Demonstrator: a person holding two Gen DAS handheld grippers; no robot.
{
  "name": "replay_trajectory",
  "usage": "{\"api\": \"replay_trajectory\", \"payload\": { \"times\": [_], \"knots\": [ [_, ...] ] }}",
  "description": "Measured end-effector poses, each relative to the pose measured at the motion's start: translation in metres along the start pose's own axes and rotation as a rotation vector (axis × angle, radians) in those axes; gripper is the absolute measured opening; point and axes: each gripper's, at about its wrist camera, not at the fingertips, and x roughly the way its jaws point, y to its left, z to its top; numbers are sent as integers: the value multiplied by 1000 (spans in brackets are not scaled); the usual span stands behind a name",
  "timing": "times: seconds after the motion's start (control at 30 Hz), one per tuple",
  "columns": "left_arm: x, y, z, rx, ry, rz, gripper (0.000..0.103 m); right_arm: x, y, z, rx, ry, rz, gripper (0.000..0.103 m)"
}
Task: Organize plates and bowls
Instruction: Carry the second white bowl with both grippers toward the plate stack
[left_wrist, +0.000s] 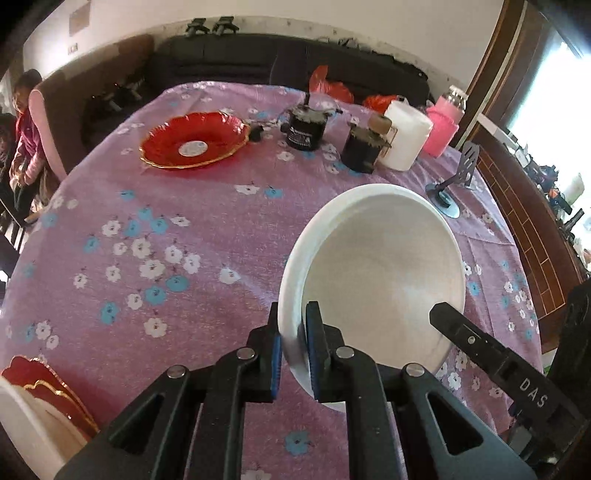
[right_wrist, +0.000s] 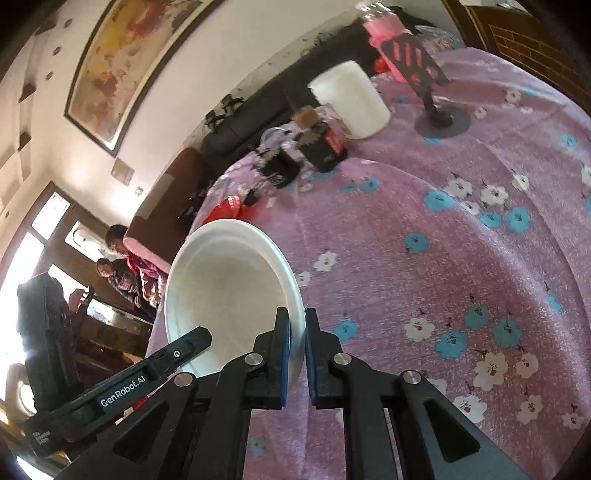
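Gripping the same white bowl (left_wrist: 380, 273) from both sides, we have it lifted and tilted above the table (left_wrist: 207, 236), which wears a purple flowered cloth. Our left claw (left_wrist: 293, 343) is clamped on the bowl's near rim, one blue-padded finger inside and one outside. Our right claw (right_wrist: 297, 345) pinches the opposite edge of the bowl (right_wrist: 225, 280) the same way, and its black body reaches into the left wrist view at the lower right. A red plate (left_wrist: 192, 140) with a gold scalloped edge lies flat farther back on the table, well apart from the bowl. At the lower left corner sits a stack of dishes (left_wrist: 40, 410), red and white. Dark jars (left_wrist: 306, 127) and a white tub (left_wrist: 404, 134) stand near the far edge.
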Motion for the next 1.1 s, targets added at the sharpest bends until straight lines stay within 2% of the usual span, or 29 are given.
{"api": "replay_trajectory", "payload": {
  "times": [0.23, 0.3, 0.37, 0.47, 0.73, 0.9, 1.1],
  "knots": [
    [-12, 16, -21, -6, 1, -30, 12, 3, 11, -14, -47, 46, 14, 9],
    [-15, 18, -27, 1, 7, -35, 12, 1, 7, -22, -16, 77, 39, 9],
    [-20, 17, -35, 24, 9, -44, 12, -6, 5, -32, -3, 90, 56, 10],
    [-26, 10, -54, 74, 21, -66, 12, -25, 4, -52, -11, 83, 34, 10],
    [-40, -2, -121, 239, 65, -114, 15, -80, -1, -111, -26, 90, 9, 10],
    [-43, -10, -148, 335, 10, -49, 17, -85, -7, -137, -22, 114, -3, 10],
    [-43, -19, -160, 411, -71, 21, 20, -80, -12, -143, -7, 108, -19, 12]
  ]
}}
